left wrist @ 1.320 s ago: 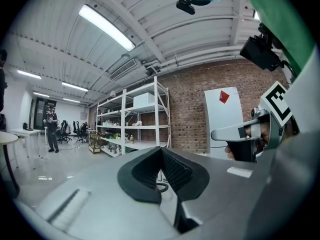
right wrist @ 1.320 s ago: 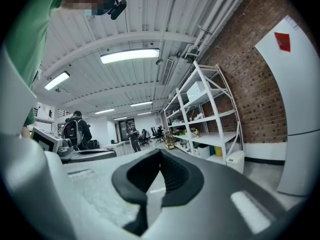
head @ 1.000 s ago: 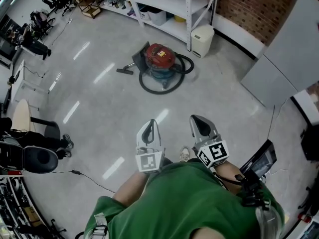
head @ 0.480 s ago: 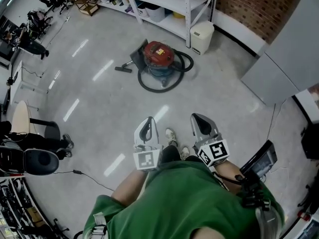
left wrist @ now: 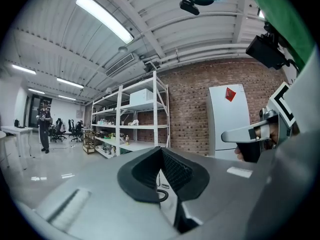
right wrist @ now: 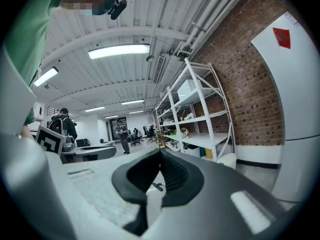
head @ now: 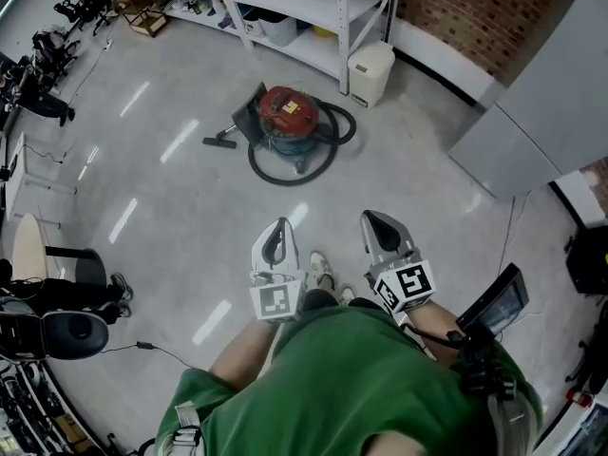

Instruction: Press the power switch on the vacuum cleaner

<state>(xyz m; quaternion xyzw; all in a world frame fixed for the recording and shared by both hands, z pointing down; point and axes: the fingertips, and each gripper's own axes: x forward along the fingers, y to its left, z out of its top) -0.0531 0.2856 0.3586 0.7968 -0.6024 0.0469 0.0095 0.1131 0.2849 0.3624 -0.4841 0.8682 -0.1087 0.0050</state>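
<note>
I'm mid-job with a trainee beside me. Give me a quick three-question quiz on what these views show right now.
1. Multiple choice: the vacuum cleaner stands A) on the floor, well ahead of the person; B) on a shelf; C) on a chair.
2. True or false: the left gripper and the right gripper each have their jaws together and hold nothing.
3. Fill in: the hose curls in a ___ on the floor.
Key: 1 A; 2 true; 3 loop.

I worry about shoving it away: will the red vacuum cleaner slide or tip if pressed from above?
Probably steady: the vacuum cleaner looks squat and wide on the floor. It might creep, since that floor looks glossy. Its coiled hose looks floppy.
</note>
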